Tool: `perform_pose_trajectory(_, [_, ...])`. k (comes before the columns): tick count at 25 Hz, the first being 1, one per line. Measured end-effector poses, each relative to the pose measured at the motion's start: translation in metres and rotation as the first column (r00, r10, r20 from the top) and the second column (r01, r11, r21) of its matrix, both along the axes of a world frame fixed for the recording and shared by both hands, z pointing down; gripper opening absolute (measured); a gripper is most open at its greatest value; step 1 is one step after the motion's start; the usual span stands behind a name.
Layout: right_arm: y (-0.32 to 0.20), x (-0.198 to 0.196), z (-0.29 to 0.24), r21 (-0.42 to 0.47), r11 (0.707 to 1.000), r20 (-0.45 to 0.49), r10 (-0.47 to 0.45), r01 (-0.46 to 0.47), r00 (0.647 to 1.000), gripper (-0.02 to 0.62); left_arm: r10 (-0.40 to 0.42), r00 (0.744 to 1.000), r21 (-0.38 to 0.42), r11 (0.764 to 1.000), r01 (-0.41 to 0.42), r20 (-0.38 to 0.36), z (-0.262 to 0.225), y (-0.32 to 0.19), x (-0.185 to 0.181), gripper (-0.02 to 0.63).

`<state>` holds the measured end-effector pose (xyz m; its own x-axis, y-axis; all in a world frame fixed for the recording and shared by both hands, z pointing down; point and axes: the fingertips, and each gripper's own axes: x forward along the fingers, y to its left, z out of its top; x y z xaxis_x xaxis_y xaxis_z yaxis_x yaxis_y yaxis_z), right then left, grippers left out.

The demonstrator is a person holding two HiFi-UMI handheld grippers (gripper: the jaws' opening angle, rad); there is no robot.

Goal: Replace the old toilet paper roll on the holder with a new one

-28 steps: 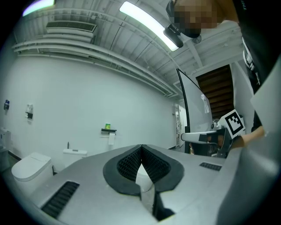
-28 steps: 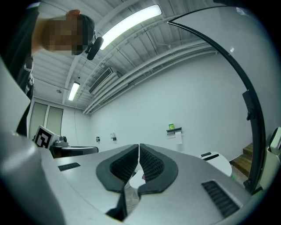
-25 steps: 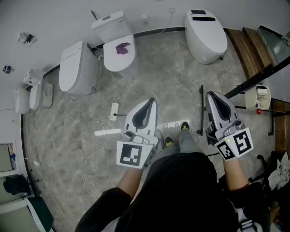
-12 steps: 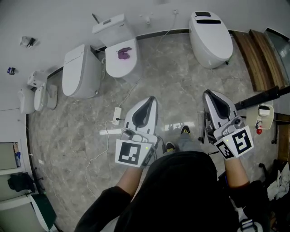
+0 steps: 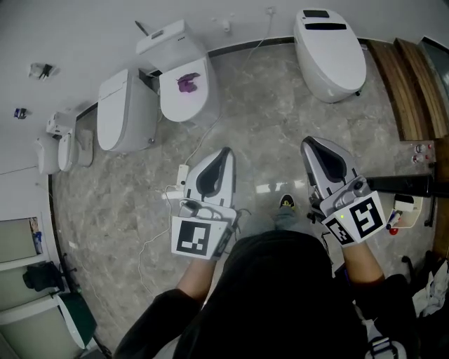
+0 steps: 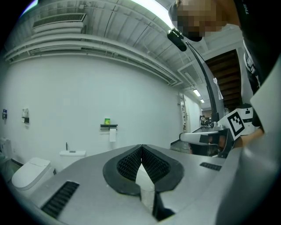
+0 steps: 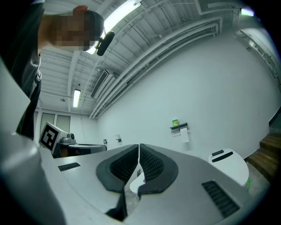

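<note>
Grippers: two, left gripper (image 5: 223, 151) and right gripper (image 5: 309, 142)
Jaws: both pairs closed, empty
Toilets (image 5: 126, 112): three, far side
Toilet paper roll (image 6: 113, 135): one, on holder (image 6: 108, 126)

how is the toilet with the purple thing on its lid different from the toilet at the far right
The purple-lid toilet has a separate boxy tank behind its bowl; the right toilet is one smooth rounded body with no such tank, only a dark panel at its back. The purple-lid toilet carries a purple thing on its lid; the right toilet's lid is bare. Both are white, with lids shut and backs toward the wall.
</note>
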<state>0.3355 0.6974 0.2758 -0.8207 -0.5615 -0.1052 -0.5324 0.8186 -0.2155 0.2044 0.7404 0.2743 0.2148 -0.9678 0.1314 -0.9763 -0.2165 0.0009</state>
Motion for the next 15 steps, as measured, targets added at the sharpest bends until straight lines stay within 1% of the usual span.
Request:
perform_pose_trajectory(7, [-0.019,0.005,0.006,-0.027,1.000,0.028,-0.010,0.011,1.000,0.021,0.017,1.000,-0.018,1.000,-0.017,0.015,0.001,-0.023,0.020,0.023])
perform_pose_trajectory(11, [-0.027,0.006,0.011,-0.040,0.999,0.037,-0.005,0.007,0.999,0.021,0.027,0.999,-0.022,0.999,-0.026,0.023,0.004,-0.031,0.023,0.023])
perform_pose_trajectory(15, [-0.038,0.003,0.013,-0.053,0.999,0.043,0.007,-0.004,0.999,0.021,0.036,0.999,-0.029,0.999,-0.035,0.013,0.008,-0.040,0.020,0.023])
